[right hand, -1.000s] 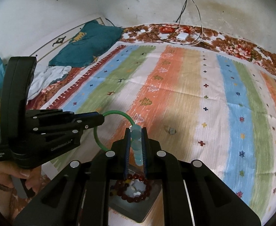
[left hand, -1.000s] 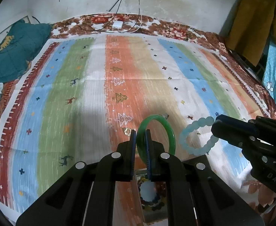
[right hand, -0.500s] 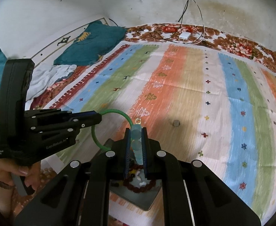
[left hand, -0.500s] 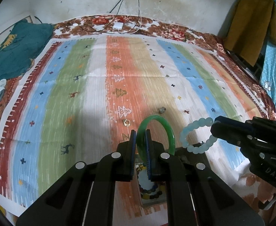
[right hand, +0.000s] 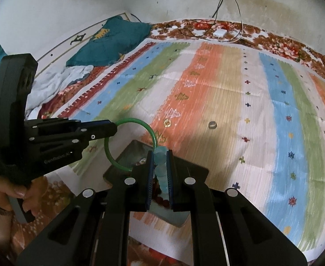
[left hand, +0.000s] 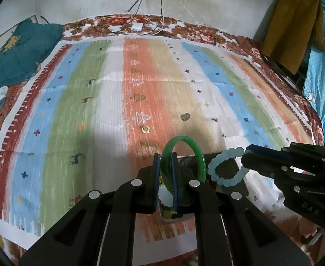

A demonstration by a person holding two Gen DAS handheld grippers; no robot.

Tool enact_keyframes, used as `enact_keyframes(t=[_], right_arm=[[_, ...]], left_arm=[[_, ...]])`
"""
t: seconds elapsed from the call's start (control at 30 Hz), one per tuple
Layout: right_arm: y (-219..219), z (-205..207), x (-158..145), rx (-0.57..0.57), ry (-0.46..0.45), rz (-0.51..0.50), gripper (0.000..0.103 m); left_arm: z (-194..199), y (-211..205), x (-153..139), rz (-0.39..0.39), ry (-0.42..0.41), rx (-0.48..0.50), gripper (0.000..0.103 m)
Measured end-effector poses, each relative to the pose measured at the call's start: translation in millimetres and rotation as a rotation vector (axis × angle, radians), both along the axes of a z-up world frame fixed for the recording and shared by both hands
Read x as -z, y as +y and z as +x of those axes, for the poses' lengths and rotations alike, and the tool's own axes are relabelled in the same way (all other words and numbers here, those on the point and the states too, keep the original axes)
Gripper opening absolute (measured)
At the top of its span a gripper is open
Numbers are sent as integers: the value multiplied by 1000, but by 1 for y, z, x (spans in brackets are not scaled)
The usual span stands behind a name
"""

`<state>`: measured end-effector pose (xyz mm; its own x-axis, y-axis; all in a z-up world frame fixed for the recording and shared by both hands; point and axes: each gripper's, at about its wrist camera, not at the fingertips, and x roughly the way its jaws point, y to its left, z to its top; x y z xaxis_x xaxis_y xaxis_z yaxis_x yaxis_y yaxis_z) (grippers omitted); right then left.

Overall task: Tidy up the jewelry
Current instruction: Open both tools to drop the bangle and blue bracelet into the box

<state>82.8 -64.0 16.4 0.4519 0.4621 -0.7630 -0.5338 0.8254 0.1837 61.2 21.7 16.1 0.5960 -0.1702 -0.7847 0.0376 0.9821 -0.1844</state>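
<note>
Gold ring (left hand: 145,129) and dark ring (left hand: 185,116) only obstacles on striped cloth (left hand: 73,115); rest open.

Dim indoor light, motion-blurred striped cloth (left hand: 140,84), fisheye-bent dark corners, soft central shadow

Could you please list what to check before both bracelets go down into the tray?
1. Left gripper shut on the green bangle: ok.
2. Right gripper shut on the pale blue bead bracelet: ok.
3. Dark tray below both grippers: ok.
4. Free room in the tray: cannot tell; a dark red bead bracelet already lies inside, mostly hidden.
5. Bangle and bead bracelet apart: ok in the left wrist view.
6. Gold ring and grey ring on the striped cloth not yet put away: not ok.
</note>
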Motion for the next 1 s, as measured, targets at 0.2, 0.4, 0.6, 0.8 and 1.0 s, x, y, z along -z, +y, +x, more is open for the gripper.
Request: enact_keyframes(t=[0.2, 0.4, 0.6, 0.8, 1.0], right_arm=[[-2, -3, 4, -1, 21, 0, 12], [-2, -2, 12, -8, 52, -7, 22], [-5, 5, 14, 18, 57, -5, 44], [-10, 18, 20, 54, 56, -33, 52], [-9, 34, 24, 73, 52, -68, 60]], left_arm=[[-7, -6, 6, -1, 18, 16, 9], [0, -4, 21, -57, 89, 17, 30], [1, 6, 18, -37, 66, -24, 59], [11, 16, 24, -36, 87, -50, 70], [24, 25, 28, -34, 96, -70, 75]])
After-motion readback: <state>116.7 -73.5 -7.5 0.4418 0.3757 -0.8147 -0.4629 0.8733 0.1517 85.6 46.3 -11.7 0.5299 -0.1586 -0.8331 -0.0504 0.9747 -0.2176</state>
